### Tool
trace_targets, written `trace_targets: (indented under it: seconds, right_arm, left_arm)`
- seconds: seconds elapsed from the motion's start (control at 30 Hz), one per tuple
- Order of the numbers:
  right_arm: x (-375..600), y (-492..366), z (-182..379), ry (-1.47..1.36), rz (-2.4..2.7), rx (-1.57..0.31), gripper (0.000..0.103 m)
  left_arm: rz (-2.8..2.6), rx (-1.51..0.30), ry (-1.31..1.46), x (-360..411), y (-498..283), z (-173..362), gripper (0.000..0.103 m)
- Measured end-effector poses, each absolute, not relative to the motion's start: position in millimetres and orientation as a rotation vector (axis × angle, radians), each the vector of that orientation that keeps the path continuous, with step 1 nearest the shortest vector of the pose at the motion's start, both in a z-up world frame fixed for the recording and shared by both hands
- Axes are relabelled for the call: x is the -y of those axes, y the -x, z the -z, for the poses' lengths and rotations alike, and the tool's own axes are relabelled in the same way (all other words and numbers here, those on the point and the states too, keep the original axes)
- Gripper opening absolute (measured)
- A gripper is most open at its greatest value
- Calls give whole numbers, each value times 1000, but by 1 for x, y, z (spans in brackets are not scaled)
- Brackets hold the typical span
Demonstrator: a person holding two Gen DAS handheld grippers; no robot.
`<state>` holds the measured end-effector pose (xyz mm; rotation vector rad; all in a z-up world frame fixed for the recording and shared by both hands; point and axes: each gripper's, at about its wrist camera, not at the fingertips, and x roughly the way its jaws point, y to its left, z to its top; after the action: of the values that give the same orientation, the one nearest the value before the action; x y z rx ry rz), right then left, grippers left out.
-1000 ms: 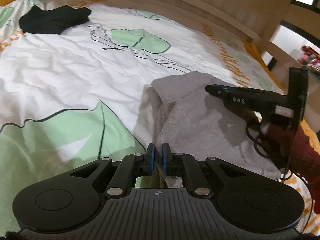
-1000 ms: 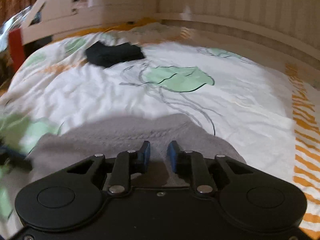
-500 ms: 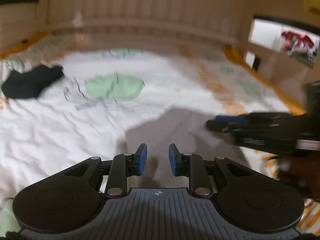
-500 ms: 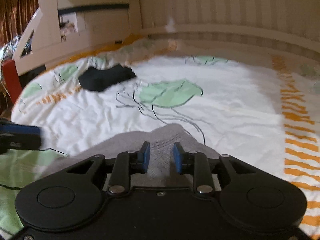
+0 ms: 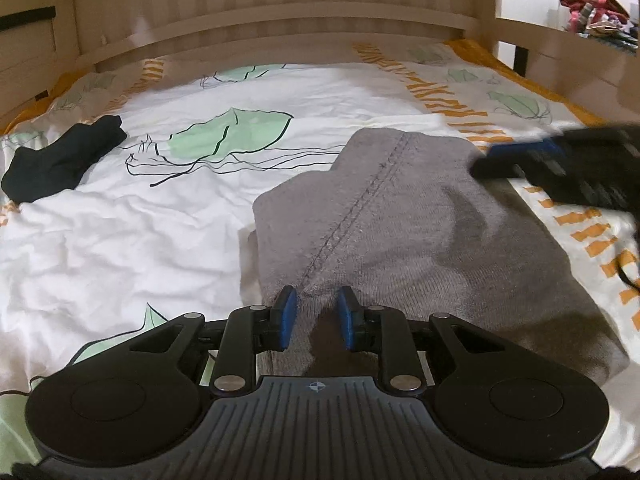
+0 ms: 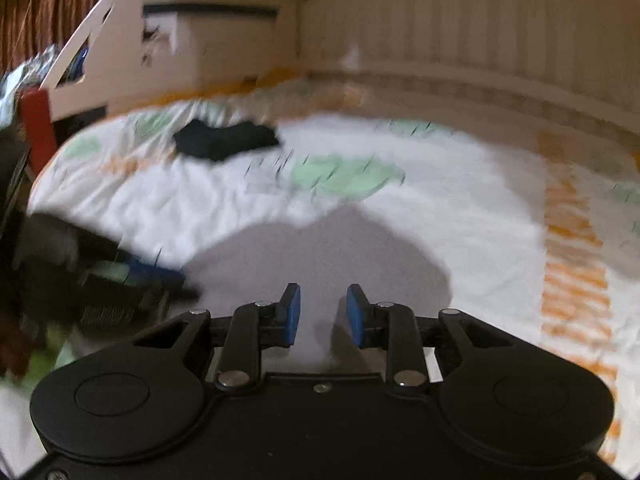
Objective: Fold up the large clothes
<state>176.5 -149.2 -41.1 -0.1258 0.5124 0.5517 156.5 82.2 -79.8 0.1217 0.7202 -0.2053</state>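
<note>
Going left to right across the left wrist view, a crumpled black garment [image 5: 60, 160] is lying at about ten o'clock on the white bedsheet printed with green leaves and orange stripes [image 5: 120, 240], well apart from everything else. The folded grey knitted garment [image 5: 400, 220] is lying on the bed directly ahead of the left tool [image 5: 316, 322], stretching from six o'clock up toward one o'clock. Its stitched seam, which marks its long axis, is running from just between the blue pads [image 5: 287, 318] away to about twelve o'clock.

The left tool is sitting over the near edge of the grey garment with its jaws apart; they have just been opening, and the cloth is lying beneath the gap, not pinched. At two to three o'clock the right tool [image 5: 560, 168] is hovering, blurred, over the garment's far right edge.

In the right wrist view, which is smeared, the left tool [image 6: 120, 284] is showing at eight o'clock, and the grey garment [image 6: 320, 256] is spreading from six o'clock toward twelve. The right tool [image 6: 322, 318] is likewise standing apart, its jaws having just been opening, with nothing clamped.

Judging from this, the fold looks laid down and both tools are equally near it, the left at the seam end, the right at the side edge. The next move probably turns on that seam line.
</note>
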Motion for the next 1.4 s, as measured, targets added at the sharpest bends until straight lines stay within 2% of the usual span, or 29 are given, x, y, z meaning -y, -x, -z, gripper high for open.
trace_targets:
  seconds: [0.07,0.17,0.23,0.47,0.5,0.57,0.73,0.8,1.0,1.07,1.1,1.17,1.4]
  right_arm:
    - [148,-197,43,111,-532,-515,37]
    - [143,-228,67,97,-521,-638,37]
    - [145,-228,74,73,-520,-627,37]
    - [156,-193,43,85,-550,-596,42]
    - [158,-181,39,97,-559,-589,44]
    - [159,-160,39,140,-567,-594,56]
    - [148,-112,68,353,-537,-661,64]
    - [153,-101,68,319,-542,-681,63]
    - [163,-91,50,219,-533,-704,67]
    - [172,-91,43,142,-540,-703,87]
    - [176,-90,38,101,-543,-703,91]
    - [183,-89,30,9,-535,-710,101]
    - [195,-83,16,-181,-471,-759,103]
  left_arm:
    - [206,-721,-115,-83,-157,80,24]
    - [210,-723,-75,-87,-159,81,24]
    - [210,-730,-57,-89,-160,80,24]
    - [218,-717,-43,-88,-150,64,23]
    - [219,-709,-49,-87,-146,63,24]
    - [217,-712,-78,-85,-142,66,24]
    - [192,-734,-54,-91,-141,76,26]
    - [168,-760,-41,-94,-144,76,46]
    - [92,-736,70,-111,-129,57,47]
    - [70,-716,62,-111,-119,44,51]
    - [59,-709,61,-110,-114,38,59]
    - [38,-692,54,-107,-105,26,68]
    - [-27,-690,8,-76,-83,2,72]
